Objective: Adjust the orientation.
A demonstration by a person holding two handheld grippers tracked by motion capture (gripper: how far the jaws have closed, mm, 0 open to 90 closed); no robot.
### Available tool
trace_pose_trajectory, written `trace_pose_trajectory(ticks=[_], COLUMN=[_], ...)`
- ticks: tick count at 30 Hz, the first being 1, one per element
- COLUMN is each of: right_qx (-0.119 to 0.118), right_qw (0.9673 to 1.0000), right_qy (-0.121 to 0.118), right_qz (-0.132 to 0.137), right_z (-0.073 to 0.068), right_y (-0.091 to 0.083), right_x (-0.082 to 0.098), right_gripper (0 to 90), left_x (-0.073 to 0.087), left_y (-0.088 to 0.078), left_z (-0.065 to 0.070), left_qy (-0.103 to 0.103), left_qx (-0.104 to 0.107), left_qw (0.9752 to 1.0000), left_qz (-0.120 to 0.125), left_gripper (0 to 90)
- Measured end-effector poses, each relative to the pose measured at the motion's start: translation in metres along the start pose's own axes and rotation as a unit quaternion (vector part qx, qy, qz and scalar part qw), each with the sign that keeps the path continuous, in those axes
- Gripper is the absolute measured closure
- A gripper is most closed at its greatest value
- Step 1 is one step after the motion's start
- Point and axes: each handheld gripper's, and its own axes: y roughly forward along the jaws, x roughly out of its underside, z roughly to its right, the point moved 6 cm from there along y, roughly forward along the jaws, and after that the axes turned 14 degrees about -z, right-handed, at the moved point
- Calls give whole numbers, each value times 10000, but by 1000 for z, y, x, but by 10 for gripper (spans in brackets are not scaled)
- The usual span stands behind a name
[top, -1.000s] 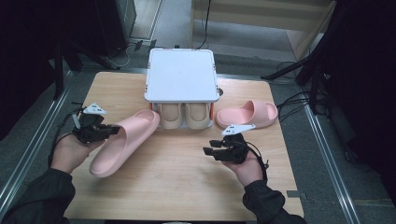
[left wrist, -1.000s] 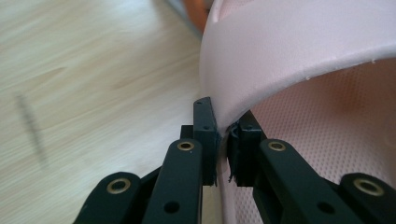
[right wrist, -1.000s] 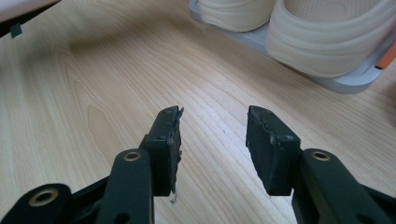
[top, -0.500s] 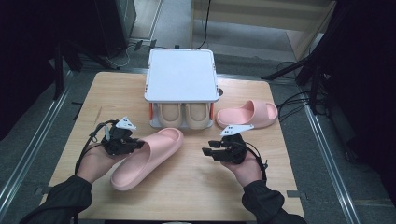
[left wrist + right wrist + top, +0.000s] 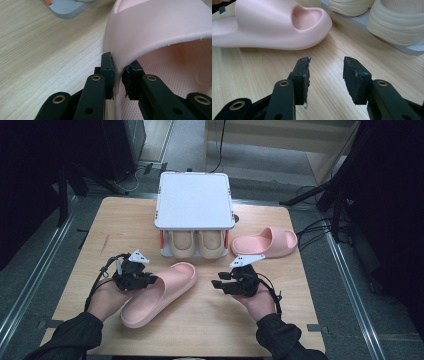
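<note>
Two pink slides are lying on the wooden table (image 5: 90, 235), and the nearer pink slide (image 5: 165, 290) is sitting at about 7 o'clock from the table's middle, its toe pointing toward 2 o'clock. The left gripper (image 5: 142, 281) is reaching it from the 9 o'clock side. In the left gripper view, the left gripper (image 5: 119, 75) is straddling the edge of the slide's strap, one jaw outside the strap and the other inside it; the outer pad is lying against the strap while a thin gap is showing at the inner pad, and the jaws have just been opening, so the grip is looking slack rather than tight. The sole is resting flat on the wood.

The right gripper (image 5: 220, 284) is hovering at about 5 o'clock from the table's middle, aimed toward 9 o'clock at the slide's toe. In the right gripper view, the right gripper (image 5: 325, 65) is standing partly open with nothing between the jaws, near the toe but apart from it.

The other pink slide (image 5: 265, 244) is lying at 3 o'clock, just beside the white shoe rack (image 5: 194, 200), which is sheltering a pair of beige shoes (image 5: 197, 242) at 12 o'clock.
</note>
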Motion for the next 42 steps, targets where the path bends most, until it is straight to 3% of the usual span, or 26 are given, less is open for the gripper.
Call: trace_pose_trajectory(ticks=[17, 22, 27, 31, 35, 42], right_qx=[42, 52, 66, 30, -76, -240], right_qw=[10000, 10000, 10000, 9999, 9999, 9997], right_qy=[65, 56, 62, 91, 102, 53], right_qz=[-12, -11, 6, 44, 18, -40], right_z=[5, 6, 6, 4, 0, -14], right_y=[-1, -1, 1, 3, 9, 30], right_x=[1, 1, 0, -2, -4, -13], right_gripper=[571, 572, 583, 590, 671, 746], left_x=[4, 5, 11, 20, 28, 34], left_y=[10, 9, 0, -12, -21, -7], left_z=[5, 6, 5, 4, -3, -24], left_qy=[121, 127, 173, 172, 116, -124], left_qx=[-17, 106, 306, 503, 451, 268], left_qw=[9998, 9997, 9993, 9986, 9988, 9996], left_qz=[-183, -162, -107, -34, 156, -2], left_gripper=[711, 685, 584, 628, 711, 760])
